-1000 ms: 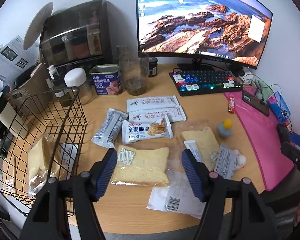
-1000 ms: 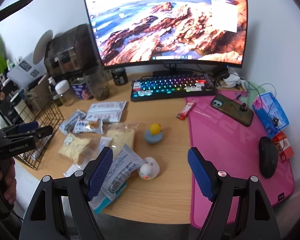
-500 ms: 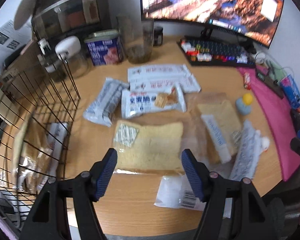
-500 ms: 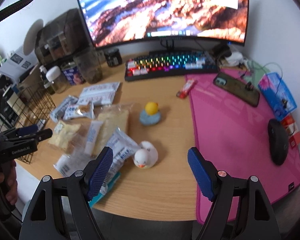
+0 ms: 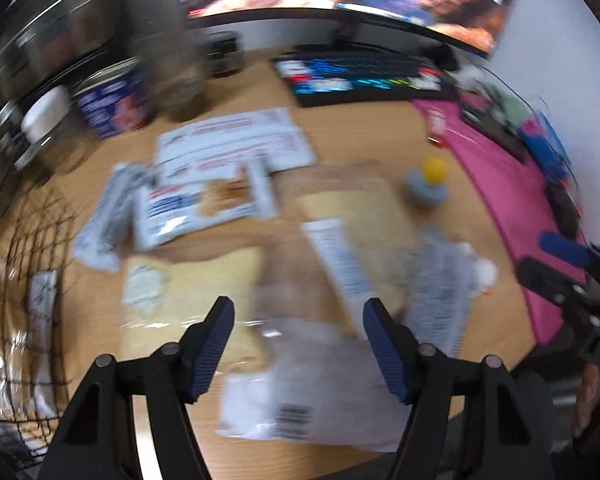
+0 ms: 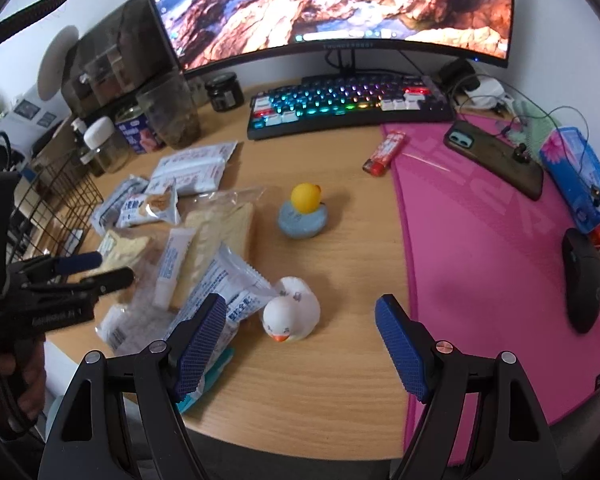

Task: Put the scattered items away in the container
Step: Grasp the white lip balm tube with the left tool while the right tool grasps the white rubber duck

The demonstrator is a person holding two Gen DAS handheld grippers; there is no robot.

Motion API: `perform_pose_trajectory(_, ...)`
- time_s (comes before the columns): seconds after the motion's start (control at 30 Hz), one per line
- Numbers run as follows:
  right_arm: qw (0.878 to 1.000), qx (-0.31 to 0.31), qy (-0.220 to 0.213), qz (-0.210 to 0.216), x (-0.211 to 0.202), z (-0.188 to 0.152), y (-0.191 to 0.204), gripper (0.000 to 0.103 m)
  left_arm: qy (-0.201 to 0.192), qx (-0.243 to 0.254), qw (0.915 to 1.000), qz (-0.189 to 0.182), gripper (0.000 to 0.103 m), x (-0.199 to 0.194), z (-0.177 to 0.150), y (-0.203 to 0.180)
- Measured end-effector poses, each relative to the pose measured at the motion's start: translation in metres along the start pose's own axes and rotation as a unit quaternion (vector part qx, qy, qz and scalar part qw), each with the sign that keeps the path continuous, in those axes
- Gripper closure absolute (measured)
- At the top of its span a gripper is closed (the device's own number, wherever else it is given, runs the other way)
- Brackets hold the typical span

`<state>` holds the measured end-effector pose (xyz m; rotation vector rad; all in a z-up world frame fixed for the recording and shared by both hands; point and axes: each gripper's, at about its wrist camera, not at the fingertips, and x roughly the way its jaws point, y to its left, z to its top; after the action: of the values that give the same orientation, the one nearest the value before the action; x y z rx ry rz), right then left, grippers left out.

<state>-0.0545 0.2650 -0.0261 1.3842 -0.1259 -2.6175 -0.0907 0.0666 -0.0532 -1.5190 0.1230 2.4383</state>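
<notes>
In the left wrist view, which is blurred by motion, the left gripper (image 5: 298, 316) has its blue-padded jaws wide apart and holds nothing. Between and under them lies a clear bag with a slice of pale bread (image 5: 192, 300) and a white paper label with a barcode (image 5: 296, 408). A white tube with blue print (image 5: 340, 264) lies on a second bagged slice, with its long axis running from 11 o'clock to 5 o'clock. Only this view shows the inside of the black wire basket (image 5: 24, 248) at 9 o'clock, where some packets already lie. The right gripper (image 5: 560, 256) shows at 3 o'clock as a blue tip.

The right wrist view is sharp. The right gripper (image 6: 300, 320) is also wide open and empty, and it hangs over the wooden desk (image 6: 340, 380). The white rubber duck (image 6: 290, 308) sits between its pads, near the left pad (image 6: 198, 344), with its orange beak pointing to 6 o'clock. A silver-blue snack packet (image 6: 224, 292) lies just beside the duck, with its long axis from 1 o'clock to 7 o'clock. A yellow duck on a blue base (image 6: 304, 212) stands at 12 o'clock. Only here are seen the pink desk mat (image 6: 480, 260), the black mouse (image 6: 584, 280) and the lit keyboard (image 6: 348, 104). The left gripper (image 6: 96, 268) is at 9 o'clock, above the bread bags, and the basket (image 6: 60, 200) is behind it
</notes>
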Motion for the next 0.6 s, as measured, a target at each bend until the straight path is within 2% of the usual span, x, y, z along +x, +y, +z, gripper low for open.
perform_pose_trajectory(0.1, 1.0, 0.004, 0.004, 0.002, 0.003, 0.0, -0.004, 0.025, 0.008, 0.01, 0.9998, -0.015, 0.031, 0.009, 0.005, -0.015)
perform_pose_trajectory(0.2, 1.0, 0.009, 0.002, 0.005, 0.002, -0.001, -0.011, 0.025, 0.02, 0.005, 0.9998, -0.004, 0.031, 0.022, 0.008, -0.017)
perform_pose_trajectory(0.23, 1.0, 0.01, 0.001, 0.006, 0.002, -0.001, -0.013, 0.025, 0.024, 0.003, 0.9997, 0.0, 0.036, 0.026, 0.009, -0.016)
perform_pose_trajectory(0.27, 1.0, 0.012, 0.0, 0.006, 0.001, -0.001, -0.015, 0.025, 0.028, -0.001, 0.9996, 0.003, 0.047, 0.03, 0.009, -0.015)
perform_pose_trajectory(0.33, 1.0, 0.016, 0.0, 0.006, 0.002, -0.001, -0.021, 0.025, 0.029, -0.011, 0.9995, -0.003, 0.062, 0.033, 0.009, -0.01)
perform_pose_trajectory(0.47, 1.0, 0.019, -0.001, 0.009, 0.001, -0.001, -0.028, 0.025, 0.032, -0.011, 0.9994, -0.004, 0.081, 0.033, 0.011, -0.008)
perform_pose_trajectory(0.6, 1.0, 0.015, -0.002, 0.009, 0.002, -0.001, -0.027, 0.025, 0.033, -0.004, 0.9995, -0.003, 0.082, 0.033, 0.011, -0.009)
